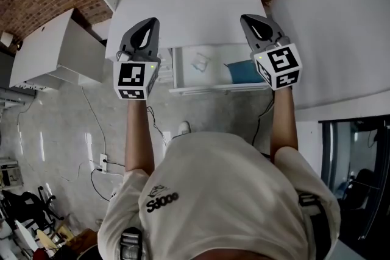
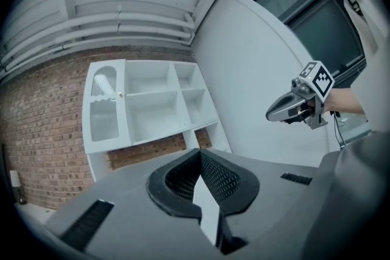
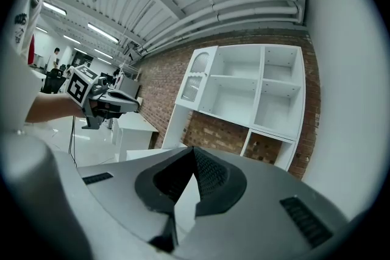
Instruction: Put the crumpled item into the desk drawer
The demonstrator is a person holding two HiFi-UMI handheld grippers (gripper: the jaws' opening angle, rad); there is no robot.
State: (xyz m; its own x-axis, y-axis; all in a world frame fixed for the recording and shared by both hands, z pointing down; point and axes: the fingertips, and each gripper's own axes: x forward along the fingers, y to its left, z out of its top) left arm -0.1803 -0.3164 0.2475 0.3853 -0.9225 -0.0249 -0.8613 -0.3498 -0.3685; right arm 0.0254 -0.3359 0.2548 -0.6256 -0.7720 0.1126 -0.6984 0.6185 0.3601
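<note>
- Gripper, left (image 1: 148, 24): jaws together, nothing between them, held above the white counter (image 1: 183, 6).
- Drawer (image 1: 213, 88): open below the counter edge. The crumpled item (image 1: 200, 62) lies inside, left of a blue object (image 1: 244, 72).
- Gripper, right (image 1: 251, 20): jaws together, empty.
- Risk: a hard shove to close the drawer would likely bounce the light item out or trap it at the rim. Either gripper could strike the counter edge when lowered.

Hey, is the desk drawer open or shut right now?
Open. The drawer sticks out from under the desk, and the head view looks into it: a crumpled item and a blue thing lie inside.
</note>
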